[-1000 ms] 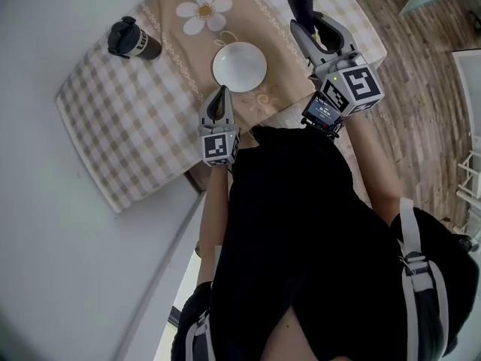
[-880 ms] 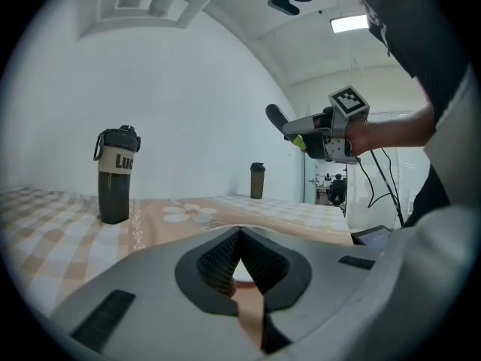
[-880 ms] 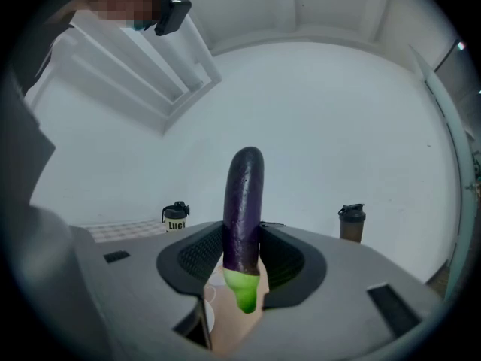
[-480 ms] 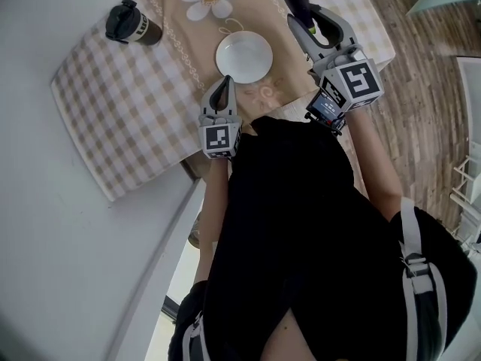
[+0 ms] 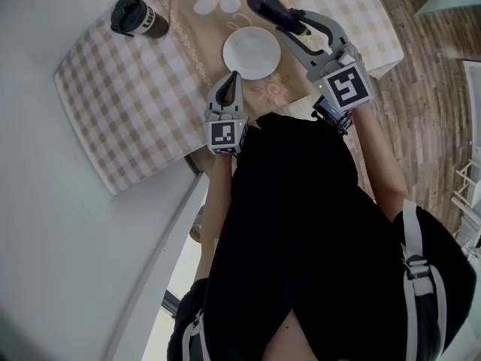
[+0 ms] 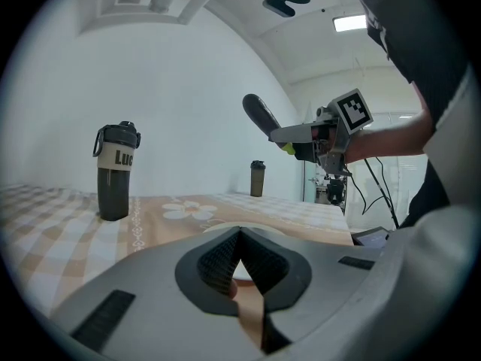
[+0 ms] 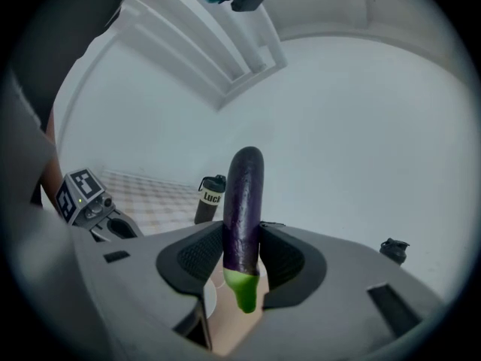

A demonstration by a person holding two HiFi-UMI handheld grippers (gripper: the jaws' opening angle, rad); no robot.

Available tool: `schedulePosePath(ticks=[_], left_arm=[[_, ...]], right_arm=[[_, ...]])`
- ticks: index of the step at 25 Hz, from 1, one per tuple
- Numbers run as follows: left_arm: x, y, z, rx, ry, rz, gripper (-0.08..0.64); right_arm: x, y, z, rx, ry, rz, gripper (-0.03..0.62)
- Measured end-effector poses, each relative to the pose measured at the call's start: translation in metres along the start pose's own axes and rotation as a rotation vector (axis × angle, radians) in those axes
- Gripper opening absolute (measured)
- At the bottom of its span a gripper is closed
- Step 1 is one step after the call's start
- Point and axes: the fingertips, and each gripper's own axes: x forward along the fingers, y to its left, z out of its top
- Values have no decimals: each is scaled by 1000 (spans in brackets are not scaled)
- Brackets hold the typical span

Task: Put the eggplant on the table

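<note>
A dark purple eggplant [image 5: 267, 8] with a green stem end [image 7: 244, 290] is clamped between the jaws of my right gripper [image 5: 291, 25]. It hangs in the air just beyond the far rim of a white plate [image 5: 252, 53], its body pointing up and left. In the right gripper view the eggplant [image 7: 244, 201] stands upright between the pads. My left gripper [image 5: 231, 80] is shut and empty, its tip at the plate's near edge. The left gripper view shows the right gripper carrying the eggplant [image 6: 261, 116] above the table.
A beige checked tablecloth with a flower print [image 5: 128, 104] covers the table. A dark bottle [image 5: 139, 19] stands at its far left. A second small bottle [image 6: 257, 179] stands far back. Wooden floor [image 5: 428, 66] lies past the table's right edge.
My right gripper has swung left and down with the eggplant and rolled, so the eggplant now points left beside the plate. The left gripper stays where it was.
</note>
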Motion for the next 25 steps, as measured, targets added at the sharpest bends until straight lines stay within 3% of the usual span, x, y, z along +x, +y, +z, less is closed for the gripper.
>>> schedulePosePath(ticks=[11, 18, 25], left_arm=[[1, -1, 1, 8, -9, -6, 14], [1, 0, 0, 2, 5, -1, 13], [1, 4, 3, -10, 44, 20, 14]], right_arm=[[22, 46, -44, -166, 169, 167, 158], [30, 58, -60, -188, 209, 238, 158], [27, 63, -95, -276, 300, 305, 158]])
